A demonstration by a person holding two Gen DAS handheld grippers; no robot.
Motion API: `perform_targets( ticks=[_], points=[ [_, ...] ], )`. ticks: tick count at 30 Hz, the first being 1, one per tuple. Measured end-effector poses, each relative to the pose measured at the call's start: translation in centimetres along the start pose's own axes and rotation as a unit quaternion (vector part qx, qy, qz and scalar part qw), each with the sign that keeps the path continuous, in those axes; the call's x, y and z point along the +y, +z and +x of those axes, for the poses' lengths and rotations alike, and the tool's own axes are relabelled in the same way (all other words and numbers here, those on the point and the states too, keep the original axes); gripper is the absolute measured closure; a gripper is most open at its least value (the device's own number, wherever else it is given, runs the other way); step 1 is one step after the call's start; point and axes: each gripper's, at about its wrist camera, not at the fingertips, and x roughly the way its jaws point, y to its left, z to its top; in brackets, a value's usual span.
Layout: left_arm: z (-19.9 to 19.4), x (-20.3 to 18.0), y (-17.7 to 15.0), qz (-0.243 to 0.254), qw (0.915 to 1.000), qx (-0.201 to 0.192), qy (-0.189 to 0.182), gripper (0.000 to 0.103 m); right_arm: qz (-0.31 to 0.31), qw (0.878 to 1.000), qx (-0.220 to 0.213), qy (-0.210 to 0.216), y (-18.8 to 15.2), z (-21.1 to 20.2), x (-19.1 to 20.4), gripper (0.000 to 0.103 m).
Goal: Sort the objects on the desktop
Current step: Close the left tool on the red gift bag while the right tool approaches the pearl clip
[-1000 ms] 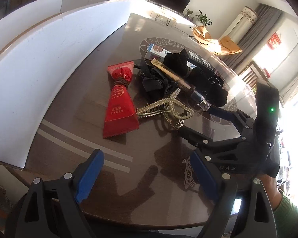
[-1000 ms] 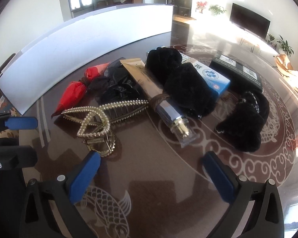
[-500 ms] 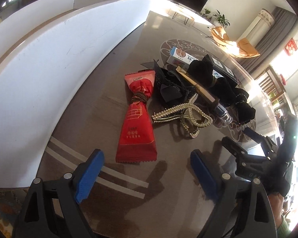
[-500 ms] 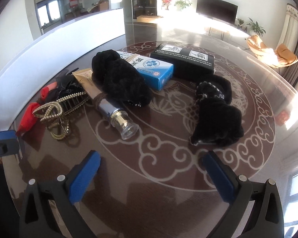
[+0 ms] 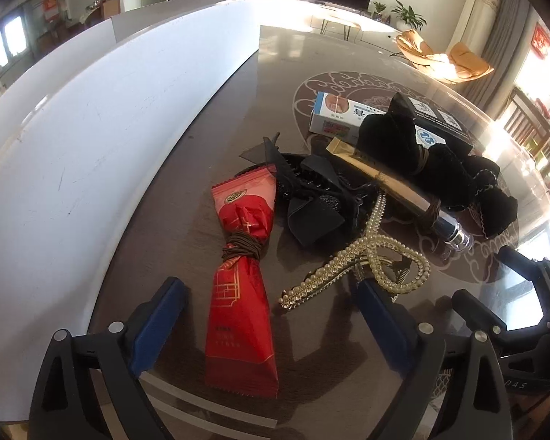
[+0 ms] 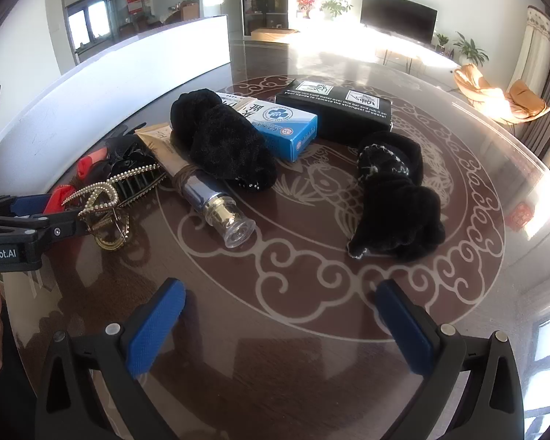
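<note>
A white board [image 5: 91,139] stood along the table's [image 6: 275,330] left edge. Beside it, the left gripper [image 5: 271,315] pointed down over a red packet [image 5: 242,293] that lay flat between its jaws, which were opening, pads not touching it. Next lay a pearl hair claw [image 5: 363,264], a black bow clip [image 5: 311,198], a gold tube [image 6: 198,183], black scrunchies [image 6: 223,143], a blue box [image 6: 286,124] and a black box [image 6: 337,110]. The right gripper [image 6: 278,326] hung spread wide, empty, near the table's front edge.
</note>
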Motion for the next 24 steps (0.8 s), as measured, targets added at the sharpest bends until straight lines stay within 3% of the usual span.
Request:
perform_targets(
  ticks=[6,8,11,18,21,24],
  points=[
    [0.0,-3.4,-0.6,0.093,0.9945,-0.004,-0.047,0.008,0.014,1.000,-0.005,0.001,0.0,-0.1,-0.9,0.000],
    [0.0,-3.9,-1.0,0.109,0.9932,-0.002,-0.039,0.008,0.037,0.999,-0.012,0.006,-0.3,-0.7,-1.7,0.000],
    [-0.5,-2.7,-1.1,0.078,0.9965,0.000,-0.032,0.008,0.067,0.997,-0.022,0.032,-0.5,-1.3,-3.0,0.000],
    [-1.3,1.9,-0.6,-0.031,0.9954,-0.018,-0.088,0.009,0.082,0.995,-0.040,0.039,-1.2,-2.3,-3.6,0.000],
    [-1.3,1.8,-0.7,-0.029,0.9959,-0.019,-0.084,0.025,0.073,0.995,-0.051,0.053,-1.1,-2.7,-3.5,0.000],
    [-2.0,0.9,-1.1,-0.021,0.9961,-0.032,-0.080,0.050,0.076,0.992,-0.051,0.082,-1.0,-2.8,-3.2,0.000]
  ],
)
